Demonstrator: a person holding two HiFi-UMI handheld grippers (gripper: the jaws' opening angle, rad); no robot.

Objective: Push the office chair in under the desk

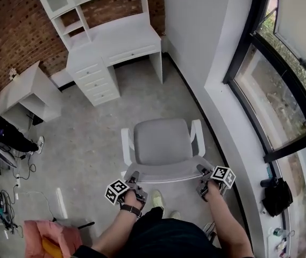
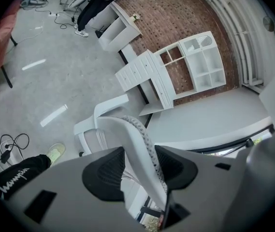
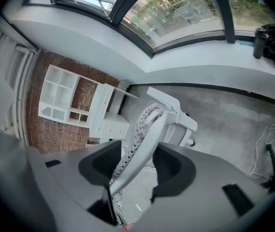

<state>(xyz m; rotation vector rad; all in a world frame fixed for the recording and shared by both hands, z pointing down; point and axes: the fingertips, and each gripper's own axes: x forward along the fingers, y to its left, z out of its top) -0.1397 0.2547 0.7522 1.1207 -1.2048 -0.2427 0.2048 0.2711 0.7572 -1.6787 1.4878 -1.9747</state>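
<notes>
At the far left edge a person in dark clothes [image 1: 2, 133] bends beside a low white shelf unit [image 1: 29, 93], with cables [image 1: 7, 208] lying on the grey floor [image 1: 88, 144] nearer. Far off, against the brick wall [image 1: 13, 31], stands the white desk [image 1: 123, 39] with drawers on its left and an open kneehole on its right. The left claw [image 1: 133, 177] is clamped on the left end of the backrest [image 1: 166, 173]; in the left gripper view the rim fills the gap between both pads [image 2: 106, 170]. The office chair [image 1: 161, 144] stands in mid-floor, near the person holding the claws, its grey seat facing the desk and well apart from it, bare floor between. The right claw [image 1: 201, 171] grips the backrest's right end, jaws set wide with the rim pressed between them. To the right a curved white wall leads to a dark-framed window [image 1: 282, 85], and a dark bag [image 1: 278, 195] sits on the sill
</notes>
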